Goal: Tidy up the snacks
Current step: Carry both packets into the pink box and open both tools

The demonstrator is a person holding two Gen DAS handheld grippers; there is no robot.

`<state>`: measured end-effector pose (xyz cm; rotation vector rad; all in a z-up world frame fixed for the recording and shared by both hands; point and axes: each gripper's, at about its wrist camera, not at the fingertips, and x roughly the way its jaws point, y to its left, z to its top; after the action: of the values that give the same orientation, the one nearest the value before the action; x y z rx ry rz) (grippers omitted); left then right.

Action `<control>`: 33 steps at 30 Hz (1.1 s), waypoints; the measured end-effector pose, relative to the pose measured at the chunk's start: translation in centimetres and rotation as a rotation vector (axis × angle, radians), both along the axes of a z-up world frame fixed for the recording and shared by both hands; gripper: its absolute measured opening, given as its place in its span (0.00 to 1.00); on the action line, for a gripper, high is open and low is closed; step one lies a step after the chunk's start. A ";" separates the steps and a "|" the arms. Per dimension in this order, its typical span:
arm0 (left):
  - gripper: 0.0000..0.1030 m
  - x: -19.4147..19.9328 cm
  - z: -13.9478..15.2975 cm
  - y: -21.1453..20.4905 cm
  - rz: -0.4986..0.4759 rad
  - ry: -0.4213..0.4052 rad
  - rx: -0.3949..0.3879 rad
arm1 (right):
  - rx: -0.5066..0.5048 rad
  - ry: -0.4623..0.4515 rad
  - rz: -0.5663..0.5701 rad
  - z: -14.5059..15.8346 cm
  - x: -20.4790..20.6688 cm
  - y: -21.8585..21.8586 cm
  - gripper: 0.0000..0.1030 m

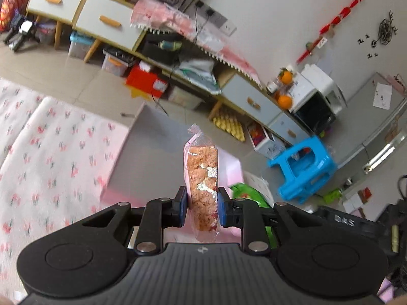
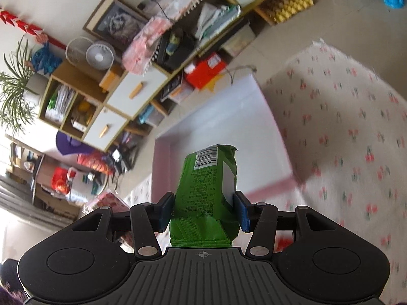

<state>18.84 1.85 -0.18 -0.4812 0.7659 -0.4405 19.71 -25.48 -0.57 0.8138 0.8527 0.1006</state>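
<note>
Clear snack pack (image 1: 202,185) pinched in left gripper (image 1: 202,209), green packet (image 2: 208,190) in right gripper (image 2: 204,211); pink box (image 2: 229,117) lies ahead, nearer right.

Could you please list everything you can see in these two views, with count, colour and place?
Clear snack packet: one, pinkish-brown pieces inside, clamped in the left tool.
Green snack packet: one, barcode on top, clamped in the right tool.
Pink box: one, open and shallow, on the cloth ahead of both tools.
Floral cloth: one, white with red print, under the box.
Plastic stool: one, blue, on the floor at right.
Oranges: two, on the cabinet.
Small fans: two, white, on the shelf.
Red box: one, under the cabinet.
Left tool: one, black, blue pads.
Right tool: one, black, blue pads.
</note>
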 end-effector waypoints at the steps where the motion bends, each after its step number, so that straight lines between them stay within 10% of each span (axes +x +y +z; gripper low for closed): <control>1: 0.21 0.4 -0.3 -0.1 0.013 -0.020 0.009 | -0.007 -0.012 -0.006 -0.3 0.5 -0.2 0.48; 11: 0.21 2.5 -3.0 -1.5 0.002 -0.038 0.168 | -0.036 -0.065 -0.047 -3.9 4.5 -1.2 0.48; 33: 0.21 3.7 -3.6 -0.8 -0.049 0.200 0.221 | -0.152 -0.025 -0.007 -5.3 5.0 -0.2 0.48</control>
<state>22.57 1.02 -3.82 -0.3029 1.0091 -0.3515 24.72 -25.68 -5.88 0.6715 0.8237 0.0391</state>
